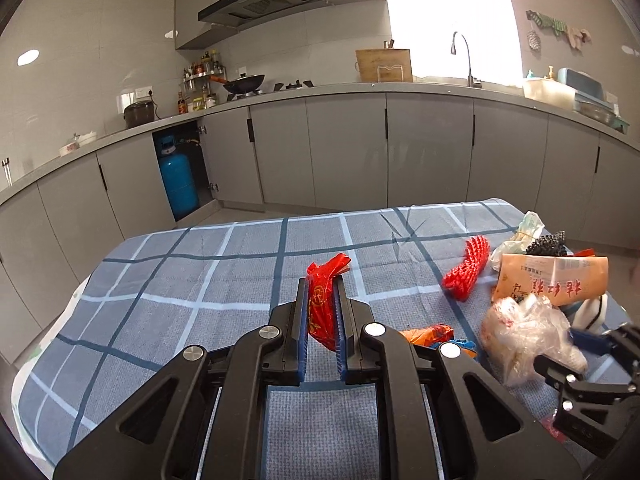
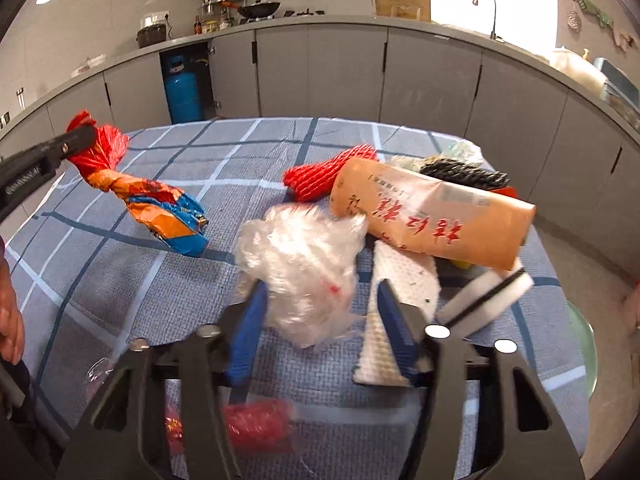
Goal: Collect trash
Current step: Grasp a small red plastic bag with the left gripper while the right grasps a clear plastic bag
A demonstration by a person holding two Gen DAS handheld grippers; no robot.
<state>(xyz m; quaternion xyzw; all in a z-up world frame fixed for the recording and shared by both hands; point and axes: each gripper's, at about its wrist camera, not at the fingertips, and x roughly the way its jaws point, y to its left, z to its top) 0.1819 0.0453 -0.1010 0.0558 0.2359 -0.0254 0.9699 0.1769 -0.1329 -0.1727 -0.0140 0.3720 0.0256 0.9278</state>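
In the left wrist view, the bench (image 1: 192,280), covered in a blue and grey checked cloth, is showing its far edge across the middle of the frame and its left edge curving down the lower left; the cloth is lying bare over the whole left half. At centre, the left claw (image 1: 322,320) is clamping a crinkly red wrapper (image 1: 324,300) between its blue pads, the wrapper's twisted top sticking up past the fingertips. To the right, a red foam net (image 1: 468,268) is lying on the cloth, apart from the claw. Further right a pile of trash is crowding the bench's right edge: a tan paper pouch (image 1: 552,280) with red characters, a black foam net (image 1: 548,242) behind it, and a crumpled clear plastic bag (image 1: 524,336) in front.

In the right wrist view, the wrapper (image 2: 160,200) at upper left is hanging from the left claw (image 2: 80,140), its lower end orange and blue and just above the cloth. At centre, the right claw (image 2: 320,308) is standing apart, its blue fingers on either side of the clear plastic bag (image 2: 304,264) without closing on it. Beside its right finger a white woven sheet (image 2: 404,280) is lying flat, and a white sponge (image 2: 492,292) with a black stripe is leaning under the tan paper pouch (image 2: 432,212).
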